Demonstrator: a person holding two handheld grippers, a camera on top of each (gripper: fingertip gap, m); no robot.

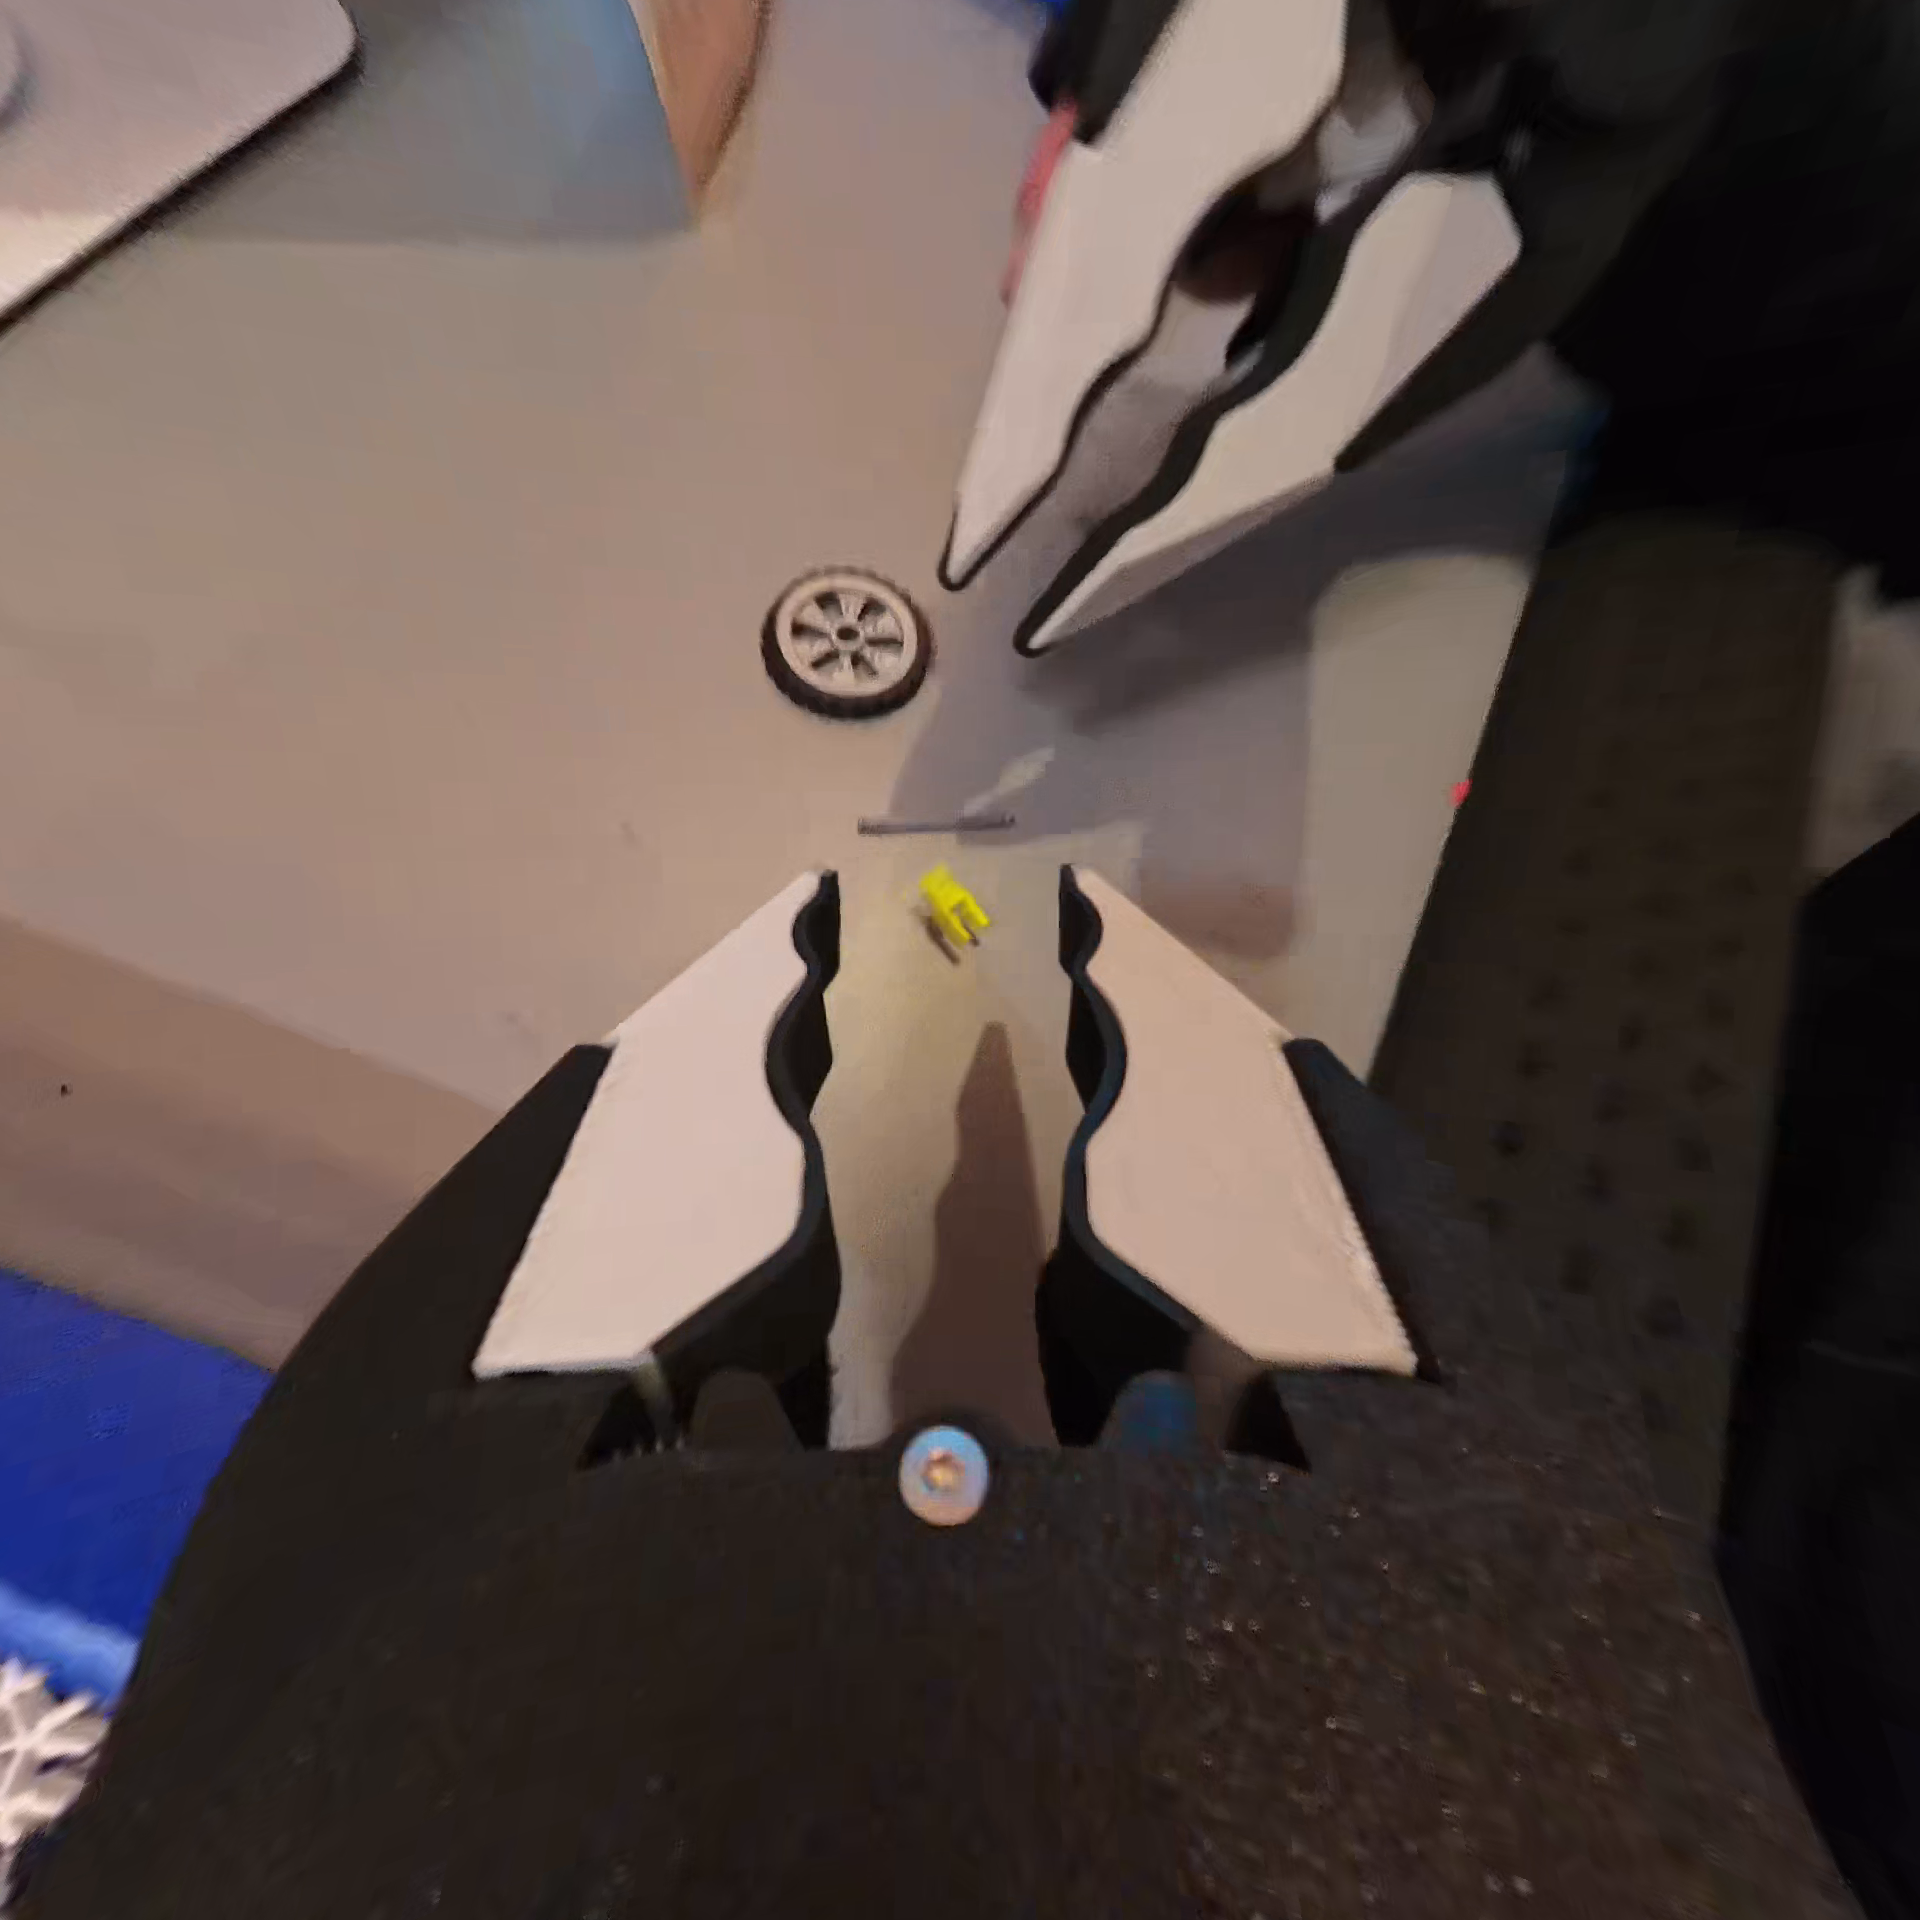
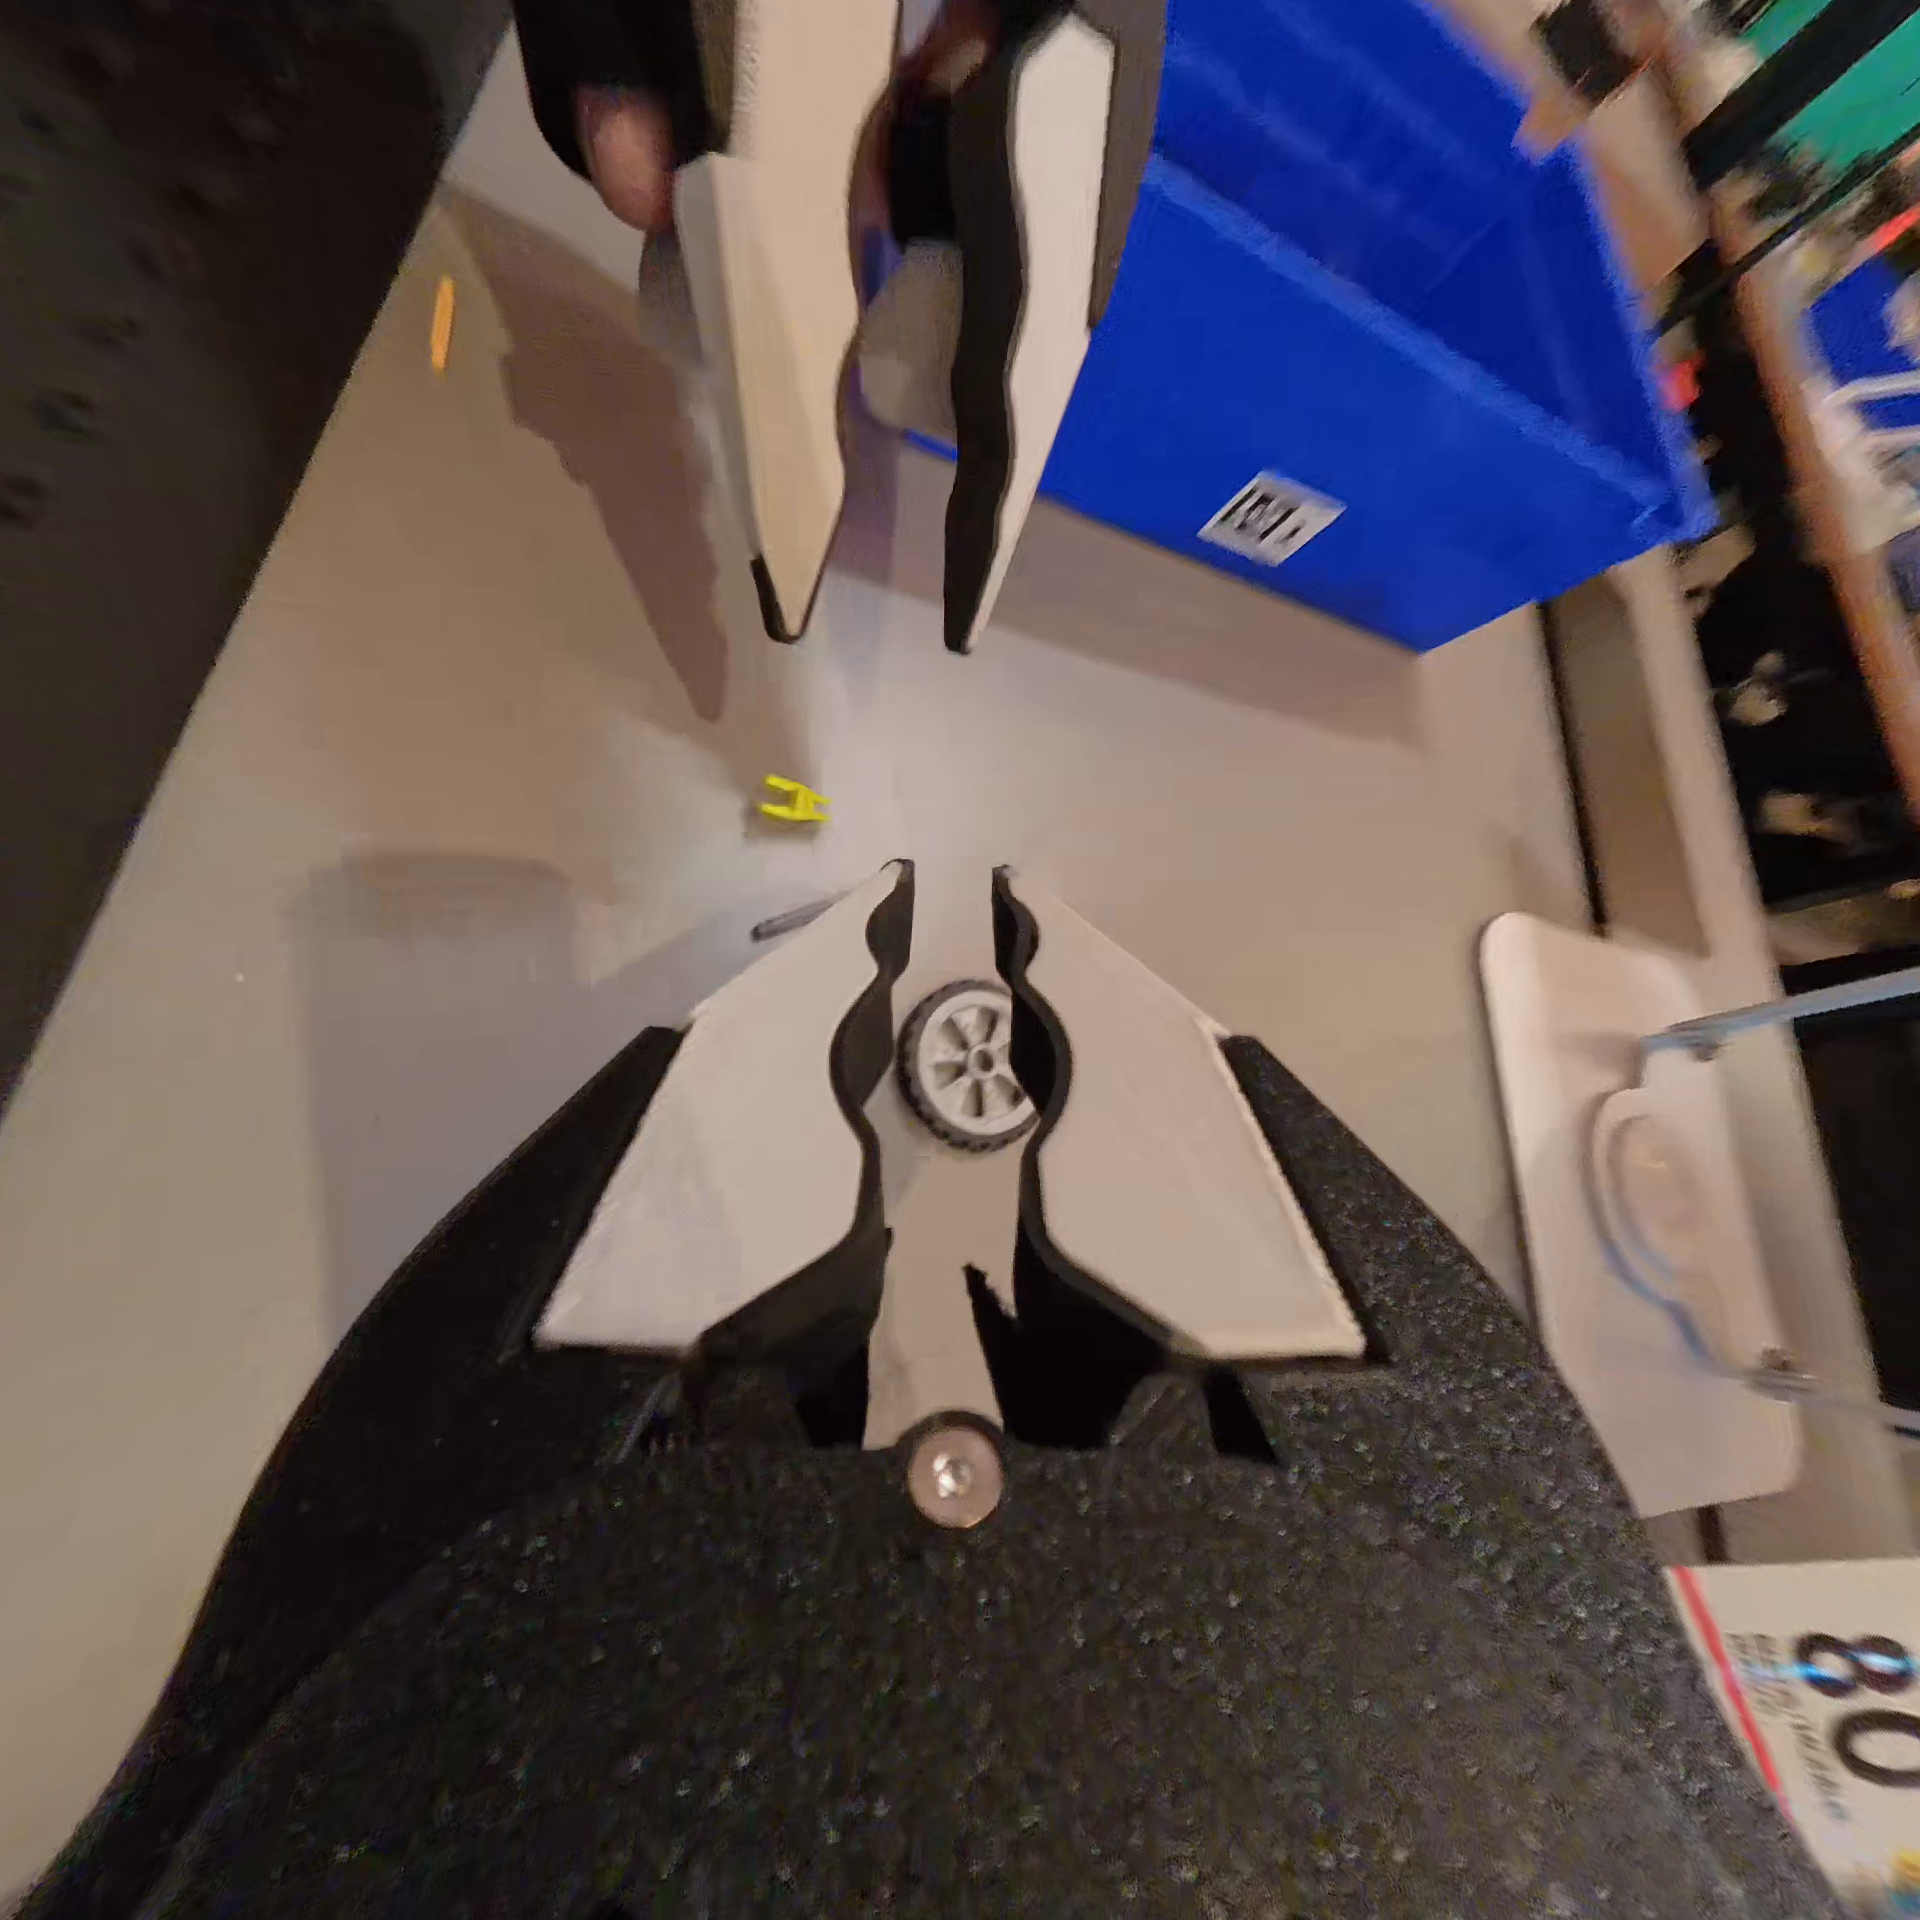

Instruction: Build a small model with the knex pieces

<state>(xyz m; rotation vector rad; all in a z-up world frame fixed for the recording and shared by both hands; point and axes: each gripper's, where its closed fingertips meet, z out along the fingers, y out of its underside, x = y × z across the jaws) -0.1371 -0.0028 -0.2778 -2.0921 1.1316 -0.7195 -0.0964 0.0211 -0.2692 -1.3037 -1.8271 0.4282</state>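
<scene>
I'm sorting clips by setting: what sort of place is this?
Probably a workshop or lab bench: small toy parts, a wheel, a yellow clip and a thin pin, lie on a grey table, beside a blue bin and cluttered shelves.

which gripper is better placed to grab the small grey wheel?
Right gripper, probably. Its open jaws frame the small grey spoked wheel with black tyre lying flat on the grey tabletop. The left gripper frames the tiny yellow plastic clip, farther from the wheel.
</scene>
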